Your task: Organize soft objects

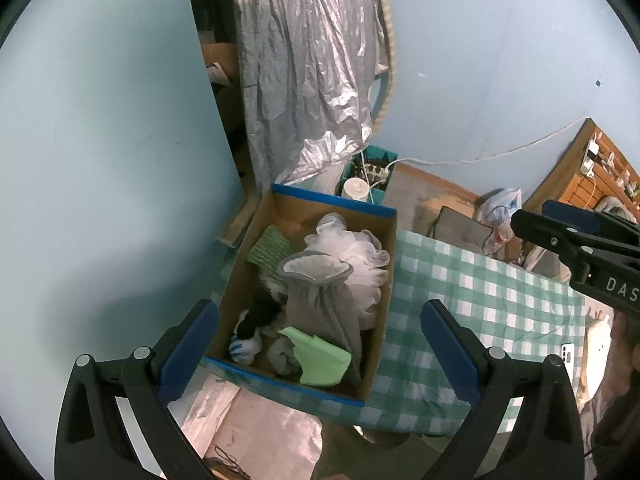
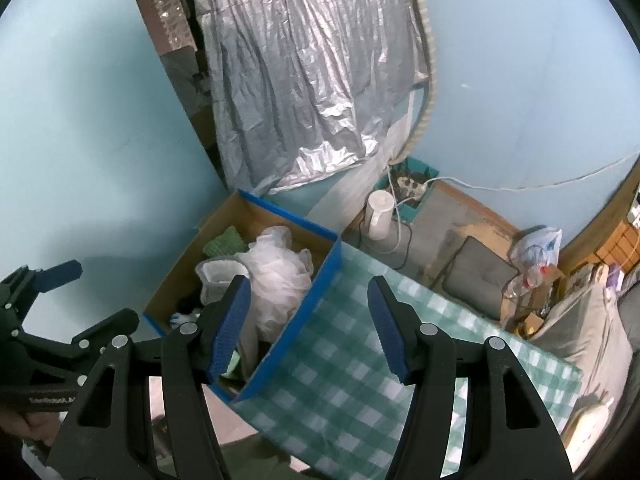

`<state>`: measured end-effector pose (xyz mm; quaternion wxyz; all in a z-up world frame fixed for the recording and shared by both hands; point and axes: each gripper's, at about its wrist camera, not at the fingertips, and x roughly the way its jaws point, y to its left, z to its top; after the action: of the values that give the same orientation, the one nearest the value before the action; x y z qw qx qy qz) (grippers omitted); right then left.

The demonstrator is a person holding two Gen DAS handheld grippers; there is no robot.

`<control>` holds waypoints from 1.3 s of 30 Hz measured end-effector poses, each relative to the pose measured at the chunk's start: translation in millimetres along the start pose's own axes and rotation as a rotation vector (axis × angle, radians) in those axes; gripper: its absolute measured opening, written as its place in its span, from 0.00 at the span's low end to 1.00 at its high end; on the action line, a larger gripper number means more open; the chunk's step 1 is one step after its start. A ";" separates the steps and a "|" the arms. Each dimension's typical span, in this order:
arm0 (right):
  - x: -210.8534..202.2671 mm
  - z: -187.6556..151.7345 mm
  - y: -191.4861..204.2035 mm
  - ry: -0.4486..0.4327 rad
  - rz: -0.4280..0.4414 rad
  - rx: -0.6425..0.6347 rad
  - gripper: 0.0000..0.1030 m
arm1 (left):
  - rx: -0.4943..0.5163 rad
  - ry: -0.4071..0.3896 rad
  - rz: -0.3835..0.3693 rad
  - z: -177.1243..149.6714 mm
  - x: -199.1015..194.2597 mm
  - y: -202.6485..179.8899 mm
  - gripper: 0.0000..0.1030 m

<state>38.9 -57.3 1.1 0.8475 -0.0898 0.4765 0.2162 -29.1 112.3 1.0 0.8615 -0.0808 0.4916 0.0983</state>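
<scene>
Left wrist view: left gripper spread wide above the cardboard box, nothing between the blue ribbed pads. The box has blue-taped rims and sits at the edge of a green-and-white checked tablecloth. Inside it: a grey fleecy drawstring pouch standing with its mouth flared open, a white mesh bath pouf frilly behind it, a green knitted cloth at the back left, a flat pale-green foam piece in front. The dark and white bundles at bottom left are tangled, can't tell what they are.

Right wrist view: right gripper partly open, empty, over the box's right wall. Its left finger hides the front of the box. The crinkled silver sheet hangs behind, top cut off.
</scene>
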 end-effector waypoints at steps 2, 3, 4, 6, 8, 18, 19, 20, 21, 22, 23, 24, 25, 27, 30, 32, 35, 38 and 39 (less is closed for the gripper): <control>-1.9 -0.8 -2.4 -0.004 -0.002 0.003 0.58 | 0.007 -0.005 0.001 -0.2 -1.7 -2.2 0.99; -2.4 -1.3 -3.1 -0.004 -0.004 0.006 0.58 | 0.009 -0.007 0.003 -0.3 -3.1 -3.4 0.99; -3.1 -2.2 -3.5 -0.004 -0.005 0.008 0.58 | 0.011 -0.009 0.004 -0.5 -4.1 -4.4 0.99; -4.1 -3.5 -4.8 -0.006 -0.004 0.015 0.58 | 0.017 -0.007 0.010 -1.0 -5.3 -6.1 0.99; -5.0 -5.0 -5.6 -0.004 -0.005 0.018 0.58 | 0.026 -0.011 0.020 -1.0 -6.1 -8.8 0.99; -7.4 -7.6 -8.9 -0.003 -0.006 0.022 0.58 | 0.035 -0.008 0.028 -3.0 -7.3 -13.5 0.99; -7.0 -7.2 -8.4 -0.002 -0.008 0.023 0.58 | 0.036 -0.008 0.027 -3.2 -7.7 -13.7 0.99; -8.2 -8.5 -9.3 -0.001 -0.009 0.025 0.58 | 0.036 -0.008 0.027 -3.3 -8.1 -14.2 0.99; -9.1 -9.5 -9.9 -0.001 -0.010 0.026 0.58 | 0.037 -0.008 0.029 -3.4 -7.8 -14.1 0.99; -10.2 -10.1 -11.0 -0.002 -0.009 0.028 0.58 | 0.040 -0.008 0.030 -3.8 -8.3 -14.1 0.99; -9.7 -10.1 -10.6 -0.002 -0.010 0.027 0.58 | 0.038 -0.009 0.030 -4.0 -8.5 -14.3 0.99; -9.6 -10.1 -10.8 -0.001 -0.011 0.026 0.58 | 0.037 -0.009 0.029 -4.2 -8.7 -14.6 0.99; -10.4 -10.6 -11.9 -0.001 -0.011 0.026 0.58 | 0.035 -0.007 0.029 -4.3 -8.5 -14.7 0.99; -11.6 -11.9 -12.4 -0.002 -0.013 0.028 0.58 | 0.035 -0.008 0.027 -4.6 -8.8 -15.1 0.99; -12.9 -12.6 -12.1 -0.004 -0.016 0.028 0.58 | 0.037 -0.009 0.025 -5.5 -9.2 -16.2 0.99; -14.0 -13.6 -12.5 -0.004 -0.016 0.028 0.58 | 0.037 -0.009 0.024 -5.4 -9.1 -16.3 0.99; -14.1 -13.5 -12.5 -0.005 -0.015 0.028 0.58 | 0.033 -0.006 0.015 -6.2 -9.8 -16.5 0.99; -14.1 -13.5 -12.5 -0.006 -0.016 0.028 0.58 | 0.026 -0.009 0.008 -6.8 -11.7 -15.6 0.99; -13.8 -13.4 -12.2 -0.005 -0.016 0.028 0.58 | 0.025 -0.009 0.009 -7.1 -12.2 -15.2 0.99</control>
<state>27.9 -76.9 5.1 0.8514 -0.0813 0.4767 0.2031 -37.2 94.8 8.6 0.8641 -0.0674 0.4893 0.0964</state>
